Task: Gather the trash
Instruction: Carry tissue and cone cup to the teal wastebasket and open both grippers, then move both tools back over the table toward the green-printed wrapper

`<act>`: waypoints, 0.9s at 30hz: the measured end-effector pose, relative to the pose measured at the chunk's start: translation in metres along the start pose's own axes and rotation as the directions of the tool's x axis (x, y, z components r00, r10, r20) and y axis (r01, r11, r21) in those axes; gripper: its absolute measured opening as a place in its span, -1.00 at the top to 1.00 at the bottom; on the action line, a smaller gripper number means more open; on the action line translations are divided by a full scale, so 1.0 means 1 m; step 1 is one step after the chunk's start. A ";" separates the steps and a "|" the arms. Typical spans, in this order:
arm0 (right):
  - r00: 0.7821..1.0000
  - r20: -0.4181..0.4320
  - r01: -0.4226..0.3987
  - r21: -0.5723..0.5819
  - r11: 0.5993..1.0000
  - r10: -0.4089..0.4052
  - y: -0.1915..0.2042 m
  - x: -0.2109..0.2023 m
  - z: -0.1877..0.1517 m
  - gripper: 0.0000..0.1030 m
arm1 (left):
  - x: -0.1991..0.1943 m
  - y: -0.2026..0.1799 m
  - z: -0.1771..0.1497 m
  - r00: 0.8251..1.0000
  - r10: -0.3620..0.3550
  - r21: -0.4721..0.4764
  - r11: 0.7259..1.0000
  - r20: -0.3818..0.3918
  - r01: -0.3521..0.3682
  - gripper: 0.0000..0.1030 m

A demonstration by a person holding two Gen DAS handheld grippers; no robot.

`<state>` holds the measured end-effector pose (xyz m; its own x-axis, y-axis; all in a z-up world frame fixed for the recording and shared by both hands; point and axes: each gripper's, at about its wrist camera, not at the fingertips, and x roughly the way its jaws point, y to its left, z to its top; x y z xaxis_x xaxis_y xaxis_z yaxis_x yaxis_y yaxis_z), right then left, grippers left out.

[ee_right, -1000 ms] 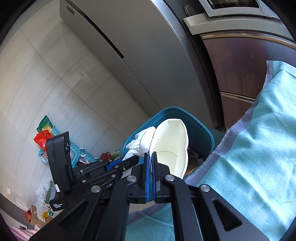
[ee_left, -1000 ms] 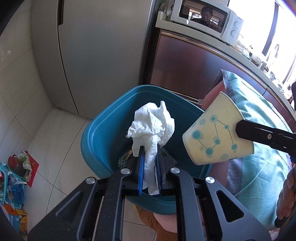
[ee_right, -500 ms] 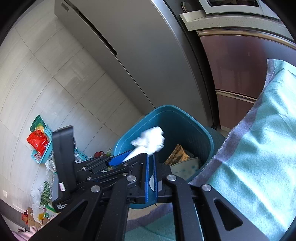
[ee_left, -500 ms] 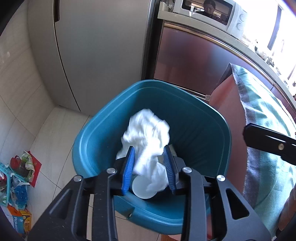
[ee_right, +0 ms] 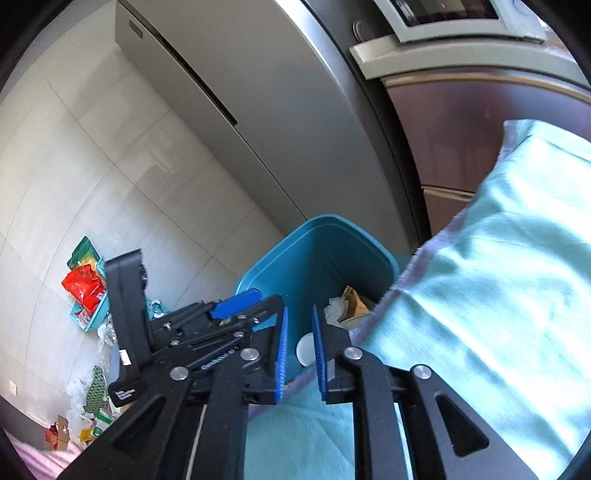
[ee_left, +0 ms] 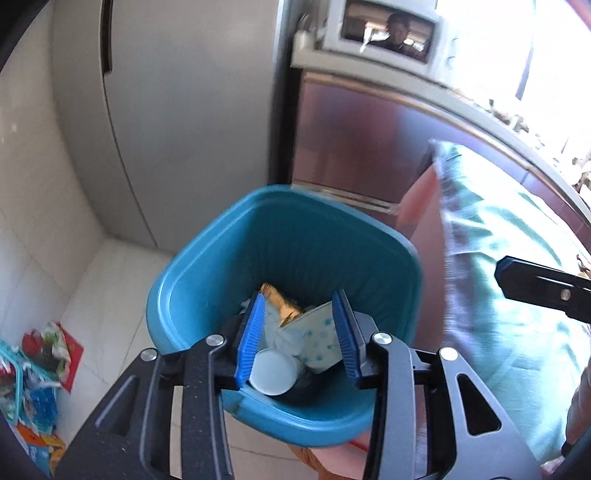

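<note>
Trash lies in the teal bin (ee_left: 207, 280) below my hands: one crumpled white tissue (ee_left: 275, 334), one patterned paper cup (ee_left: 317, 341), one gold wrapper (ee_left: 282, 304). All look light, soft and crushable; I judge a pinch at the cup's rim or a tissue fold would do. My left gripper (ee_left: 299, 332) and right gripper (ee_right: 298, 349) hover over the bin, jaws opening, nothing between them.

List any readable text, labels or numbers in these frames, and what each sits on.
None can be read.
White label on the left gripper body: print too small.
White lettering along its linkage: blurred.
Packaging on the floor: print blurred.
Fridge badge: too small.
</note>
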<state>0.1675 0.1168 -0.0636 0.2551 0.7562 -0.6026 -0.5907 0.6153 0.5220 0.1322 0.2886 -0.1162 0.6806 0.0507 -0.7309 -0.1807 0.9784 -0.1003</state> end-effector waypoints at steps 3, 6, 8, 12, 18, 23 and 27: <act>0.999 0.041 0.019 -0.006 1.000 -0.019 -0.005 -0.028 -0.006 0.62 | -0.021 -0.020 -0.001 0.998 -0.042 0.046 0.998 0.054 0.039 0.13; 0.995 0.088 0.049 -0.009 0.999 -0.048 -0.012 -0.060 -0.016 0.55 | -0.040 -0.042 -0.002 0.990 -0.108 0.090 0.991 0.089 0.099 0.07; 0.991 0.111 0.072 0.004 0.997 -0.072 -0.020 -0.082 -0.025 0.50 | -0.051 -0.058 -0.003 0.982 -0.160 0.125 0.981 0.101 0.147 0.06; 0.976 0.170 0.127 0.062 0.990 -0.135 -0.041 -0.131 -0.048 0.46 | -0.066 -0.096 -0.008 0.963 -0.254 0.186 0.954 0.091 0.234 0.03; 0.932 0.242 0.234 0.172 0.957 -0.271 -0.076 -0.202 -0.091 0.43 | -0.076 -0.168 -0.021 0.928 -0.369 0.301 0.890 0.039 0.342 0.03; 0.873 0.289 0.310 0.293 0.905 -0.392 -0.100 -0.259 -0.131 0.42 | -0.081 -0.229 -0.034 0.897 -0.442 0.381 0.827 -0.011 0.413 0.03; 0.818 0.313 0.358 0.379 0.853 -0.482 -0.118 -0.295 -0.161 0.39 | -0.085 -0.273 -0.048 0.872 -0.486 0.429 0.776 -0.061 0.462 0.02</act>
<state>0.0383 -0.2147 -0.0444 0.7331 0.3917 -0.5561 -0.1225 0.8802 0.4585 0.0895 0.0080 -0.0590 0.6377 -0.4431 -0.6301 0.4790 0.8687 -0.1261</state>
